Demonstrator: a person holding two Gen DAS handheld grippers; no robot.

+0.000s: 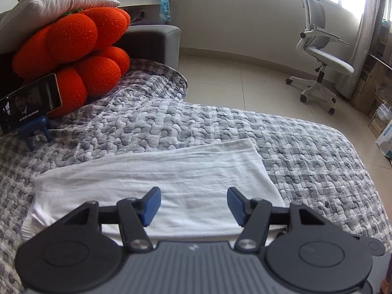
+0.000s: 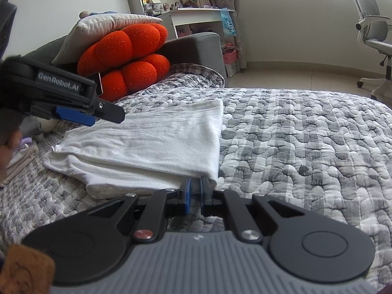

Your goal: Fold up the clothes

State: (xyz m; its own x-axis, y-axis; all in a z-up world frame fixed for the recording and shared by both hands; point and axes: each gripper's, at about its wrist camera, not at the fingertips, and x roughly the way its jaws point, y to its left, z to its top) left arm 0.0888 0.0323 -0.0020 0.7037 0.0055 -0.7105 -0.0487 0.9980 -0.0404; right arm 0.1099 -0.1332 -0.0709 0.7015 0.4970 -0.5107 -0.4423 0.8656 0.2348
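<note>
A white garment (image 1: 156, 178), folded into a flat rectangle, lies on the grey-and-white quilted bed cover (image 1: 306, 161). My left gripper (image 1: 194, 207) is open and empty, hovering just above the garment's near part. In the right wrist view the same garment (image 2: 147, 144) lies ahead, and my right gripper (image 2: 194, 191) is nearly shut at its near right corner, the blue pads (image 2: 188, 193) tucked under the cloth edge. Whether they pinch cloth is unclear. The left gripper (image 2: 85, 117) shows there from the side, above the garment's far left part.
Orange plush cushions (image 1: 73, 56) and a white pillow (image 1: 54, 5) lean on the grey sofa arm (image 1: 156, 41). A phone on a blue stand (image 1: 29, 107) sits at the left. A white office chair (image 1: 321, 49) stands on the tiled floor. Other clothes (image 2: 22, 154) lie at the left.
</note>
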